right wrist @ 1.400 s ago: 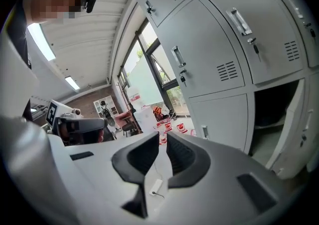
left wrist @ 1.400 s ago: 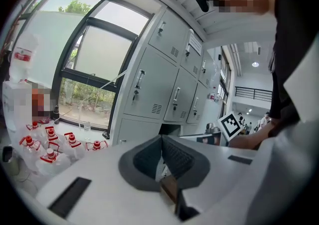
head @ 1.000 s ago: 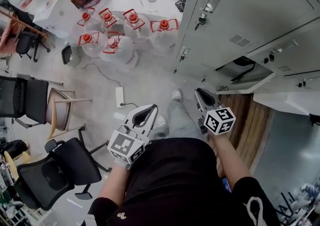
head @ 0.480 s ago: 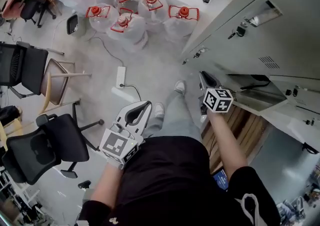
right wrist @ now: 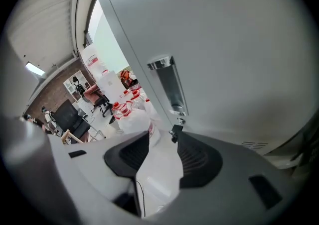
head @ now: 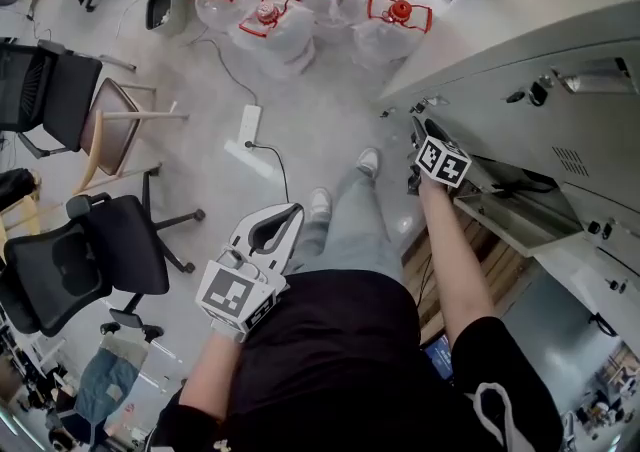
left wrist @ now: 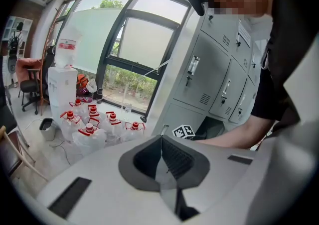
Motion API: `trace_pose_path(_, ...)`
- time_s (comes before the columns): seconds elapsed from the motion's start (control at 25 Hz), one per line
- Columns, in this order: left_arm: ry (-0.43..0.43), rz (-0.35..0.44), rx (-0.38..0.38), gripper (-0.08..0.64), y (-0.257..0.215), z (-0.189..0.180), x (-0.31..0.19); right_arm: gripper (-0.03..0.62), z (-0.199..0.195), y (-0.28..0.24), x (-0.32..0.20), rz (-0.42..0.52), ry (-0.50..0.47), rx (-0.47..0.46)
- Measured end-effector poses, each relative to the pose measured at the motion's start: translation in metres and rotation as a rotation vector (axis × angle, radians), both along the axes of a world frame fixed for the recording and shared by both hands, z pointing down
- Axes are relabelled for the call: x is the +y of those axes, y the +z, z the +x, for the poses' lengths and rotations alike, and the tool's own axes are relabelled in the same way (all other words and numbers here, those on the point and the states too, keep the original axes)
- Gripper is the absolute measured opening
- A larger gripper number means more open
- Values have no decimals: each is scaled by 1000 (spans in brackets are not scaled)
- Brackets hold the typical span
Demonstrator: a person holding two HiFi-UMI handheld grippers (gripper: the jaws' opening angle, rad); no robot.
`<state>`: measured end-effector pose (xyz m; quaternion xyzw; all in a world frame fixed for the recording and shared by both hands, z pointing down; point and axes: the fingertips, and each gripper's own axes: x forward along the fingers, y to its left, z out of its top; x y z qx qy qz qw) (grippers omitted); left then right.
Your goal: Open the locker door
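Observation:
The grey lockers [head: 540, 50] stand at the right of the head view. My right gripper [head: 420, 126] is stretched out to a low locker door [right wrist: 239, 59]. In the right gripper view its jaws [right wrist: 162, 137] are opening and stand apart with nothing gripped between them. Just beyond their tips are the door's chrome recessed handle [right wrist: 169, 87] and a small dark key [right wrist: 174, 132] under it. My left gripper [head: 288, 215] hangs low beside my leg, away from the lockers, and its jaws [left wrist: 160, 139] are shut and empty.
Right of my right arm, one locker door [head: 510, 215] hangs open. Several water jugs with red caps [head: 290, 0] stand on the floor ahead. A power strip with its cable [head: 246, 128] lies on the floor, and office chairs [head: 90, 250] stand at the left.
My right arm has reached forward, and its gripper has gone from near my legs up to the locker front. The left gripper has stayed by my side.

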<state>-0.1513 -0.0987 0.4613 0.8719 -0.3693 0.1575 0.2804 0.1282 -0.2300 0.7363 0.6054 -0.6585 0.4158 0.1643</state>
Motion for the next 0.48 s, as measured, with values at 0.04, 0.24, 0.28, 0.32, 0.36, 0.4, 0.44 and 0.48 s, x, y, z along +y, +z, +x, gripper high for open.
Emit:
trace_pose_path(0.04, -9, -4, 0, 23, 1, -2, 0, 173, 2, 6, -5, -10, 4, 0)
trace_pose_path(0.24, -33, -30, -3, 23, 6, -7, 3, 175, 5, 28, -22, -64, 3, 19)
trace_pose_path(0.28, -36, -32, -4, 23, 7, -8, 4, 175, 5, 31, -24, -75, 12, 19)
trace_pose_path(0.32, -39, -32, -4, 23, 7, -9, 4, 175, 6, 33, -26, -81, 27, 17)
trace_pose_path(0.36, -44, -30, -2, 23, 6, -11, 3, 175, 9, 35, -29, -84, 47, 14)
trace_pose_path(0.4, -52, -29, -1, 23, 6, -13, 2, 175, 11, 36, -31, -88, 69, 15)
trace_pose_path(0.44, -63, -32, 0, 23, 6, -15, 2, 173, 15, 37, -33, -94, 89, 19)
trace_pose_path(0.48, -74, -37, -1, 23, 7, -18, 2, 169, 17, 39, -33, -104, 104, 24)
